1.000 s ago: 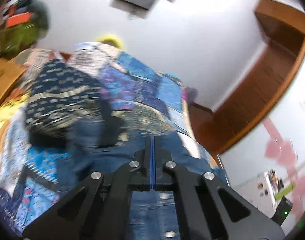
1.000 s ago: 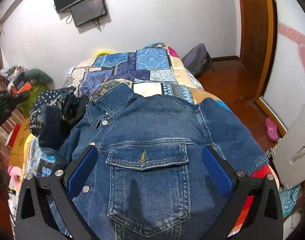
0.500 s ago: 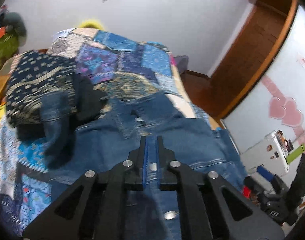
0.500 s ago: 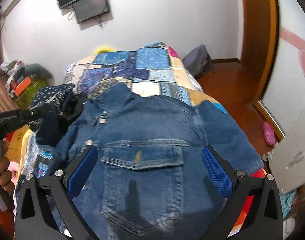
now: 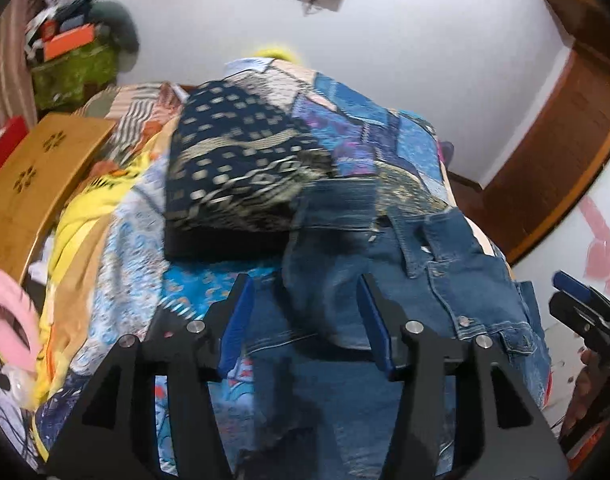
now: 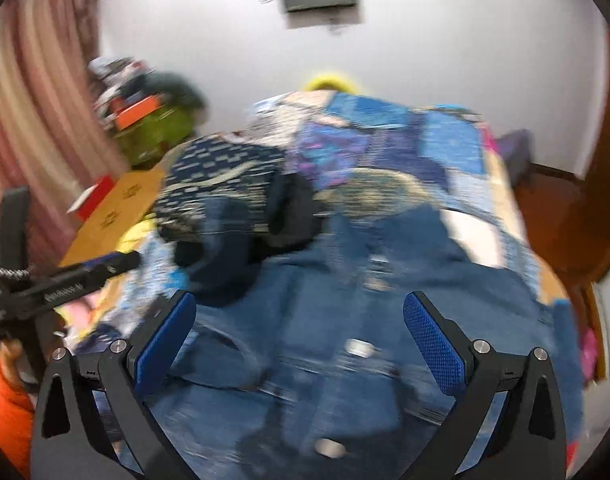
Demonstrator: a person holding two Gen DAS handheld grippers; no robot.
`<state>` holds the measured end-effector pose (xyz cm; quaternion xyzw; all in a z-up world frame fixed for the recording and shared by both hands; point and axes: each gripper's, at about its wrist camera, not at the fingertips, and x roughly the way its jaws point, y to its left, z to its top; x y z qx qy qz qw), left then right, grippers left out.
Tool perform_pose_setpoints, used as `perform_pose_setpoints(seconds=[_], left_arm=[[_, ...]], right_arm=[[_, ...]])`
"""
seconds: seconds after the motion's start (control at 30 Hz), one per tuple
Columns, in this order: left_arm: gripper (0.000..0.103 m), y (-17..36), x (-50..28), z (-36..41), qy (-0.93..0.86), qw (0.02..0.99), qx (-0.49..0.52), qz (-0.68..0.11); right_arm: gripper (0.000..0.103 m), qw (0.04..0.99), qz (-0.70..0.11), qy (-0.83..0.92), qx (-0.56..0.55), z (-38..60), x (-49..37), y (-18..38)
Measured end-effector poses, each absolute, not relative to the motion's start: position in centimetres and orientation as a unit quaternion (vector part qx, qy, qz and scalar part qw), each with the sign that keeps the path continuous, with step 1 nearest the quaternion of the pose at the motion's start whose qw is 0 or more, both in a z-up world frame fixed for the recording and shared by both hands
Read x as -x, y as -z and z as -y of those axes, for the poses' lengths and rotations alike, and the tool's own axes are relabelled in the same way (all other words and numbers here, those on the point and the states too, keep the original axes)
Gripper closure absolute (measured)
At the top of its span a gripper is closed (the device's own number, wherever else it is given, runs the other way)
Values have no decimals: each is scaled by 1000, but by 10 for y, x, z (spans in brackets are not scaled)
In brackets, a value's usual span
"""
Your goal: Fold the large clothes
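Jaws spread on both grippers, nothing pinched.
Left gripper [image 5: 305, 320] and right gripper [image 6: 299, 344] over denim jacket [image 5: 445, 288] on patchwork bedspread [image 5: 385, 128].

I can't read any text for certain from here. The one place lettering shows is the side of the left gripper [image 6: 65, 284], seen from the right wrist camera: a short run of pale characters printed on its black body, too smeared by motion blur for me to make out a single letter. The wooden board [image 5: 37, 176] beside the bed carries cut-out flower shapes only, no words or numbers. Nothing on the denim jacket [image 5: 445, 280] is legible either.
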<state>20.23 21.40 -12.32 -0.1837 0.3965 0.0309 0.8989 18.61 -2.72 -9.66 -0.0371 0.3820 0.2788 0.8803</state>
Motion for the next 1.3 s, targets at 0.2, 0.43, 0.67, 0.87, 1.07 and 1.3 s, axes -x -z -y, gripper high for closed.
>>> perform_pose_setpoints(seconds=[0.2, 0.43, 0.67, 0.87, 1.07, 1.3], left_arm=[[49, 133, -186, -256, -61, 896, 194, -394], [43, 151, -176, -281, -76, 888, 205, -405], [40, 168, -183, -284, -74, 878, 217, -419], [40, 170, -189, -273, -67, 878, 210, -424], [39, 161, -195, -255, -58, 883, 194, -423], [34, 152, -209, -210, -21, 890, 160, -426]], right_arm=[[0, 859, -405, -308, 60, -42, -212, 114], [6, 831, -465, -303, 44, -87, -252, 148], [50, 801, -526, -284, -34, -89, -287, 180], [90, 812, -501, -294, -46, -78, -280, 162], [91, 845, -431, -311, -53, -43, -258, 113], [91, 893, -343, -284, -65, 34, -236, 55]])
